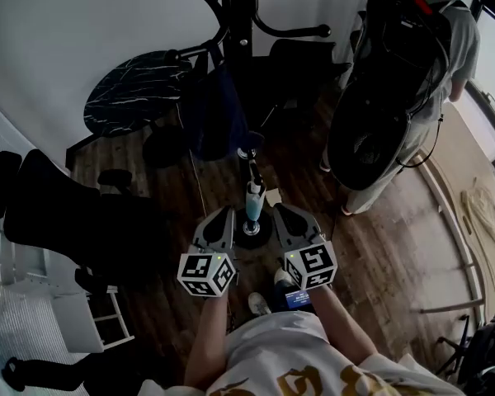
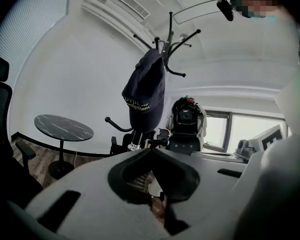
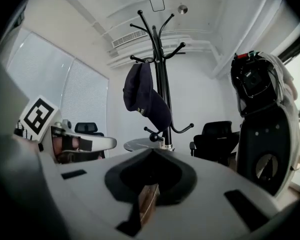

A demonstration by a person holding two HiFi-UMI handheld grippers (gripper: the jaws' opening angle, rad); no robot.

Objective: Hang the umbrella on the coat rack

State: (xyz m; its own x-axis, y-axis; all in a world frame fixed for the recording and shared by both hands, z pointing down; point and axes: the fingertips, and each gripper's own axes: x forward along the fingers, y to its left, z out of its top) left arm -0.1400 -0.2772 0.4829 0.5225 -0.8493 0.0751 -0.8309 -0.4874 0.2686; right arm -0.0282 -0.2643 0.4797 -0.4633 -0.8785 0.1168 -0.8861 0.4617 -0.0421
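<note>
The black coat rack (image 1: 238, 23) stands straight ahead, its round base (image 1: 254, 236) on the wood floor between my two grippers. A navy umbrella (image 1: 219, 114), folded loosely with white print along its edge, hangs from an upper hook. It shows in the left gripper view (image 2: 146, 91) and in the right gripper view (image 3: 146, 100). My left gripper (image 1: 221, 221) and right gripper (image 1: 285, 217) are held side by side, low and short of the rack. Both are shut with nothing between the jaws, as the left gripper view (image 2: 151, 150) and the right gripper view (image 3: 151, 151) show.
A person carrying a large black backpack (image 1: 396, 81) stands to the right of the rack. A round dark marble table (image 1: 136, 97) sits at the left back by the white wall. Black office chairs (image 1: 58, 213) stand at the left, and another (image 3: 220, 134) stands behind the rack.
</note>
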